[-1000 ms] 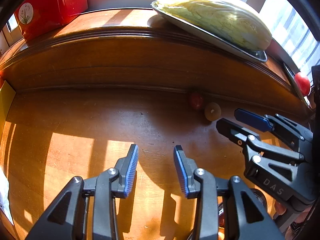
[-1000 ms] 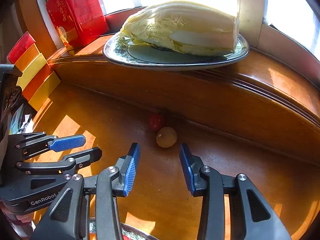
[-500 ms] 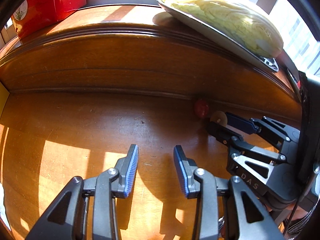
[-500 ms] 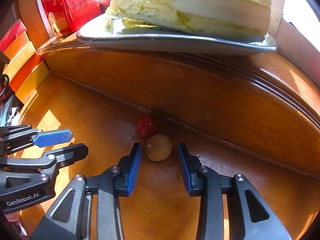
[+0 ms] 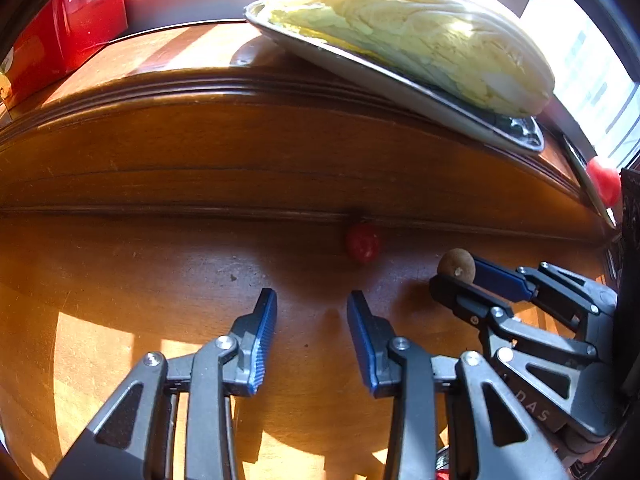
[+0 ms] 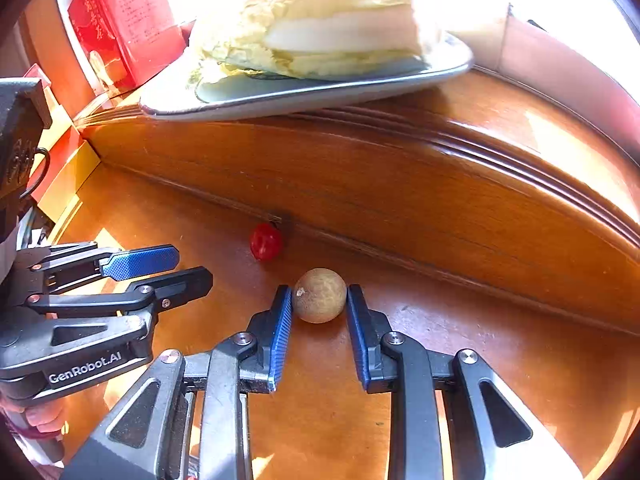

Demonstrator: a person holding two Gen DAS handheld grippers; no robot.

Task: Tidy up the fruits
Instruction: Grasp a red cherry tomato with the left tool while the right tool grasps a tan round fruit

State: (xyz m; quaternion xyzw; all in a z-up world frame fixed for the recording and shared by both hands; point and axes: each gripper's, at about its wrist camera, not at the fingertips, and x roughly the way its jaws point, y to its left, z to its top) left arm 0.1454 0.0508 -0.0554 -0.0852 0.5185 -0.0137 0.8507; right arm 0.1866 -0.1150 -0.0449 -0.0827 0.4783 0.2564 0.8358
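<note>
A round brown fruit lies on the wooden table just in front of the raised ledge. My right gripper is closing on it, both blue pads against its sides. The left wrist view shows the same grip, right gripper on the brown fruit. A small red tomato rests against the ledge's foot, to the fruit's left and apart from it. My left gripper is open and empty, a short way in front of the tomato. The left gripper also shows at the left of the right wrist view.
A raised wooden ledge runs across the back. On it stand a metal plate with a cabbage and a red box. Another red fruit sits at the far right. Coloured blocks stand at the left.
My right gripper moved forward around the brown fruit and shut on it. The fruit now sits farther from the tomato. My left gripper shifted slightly and stayed open.
</note>
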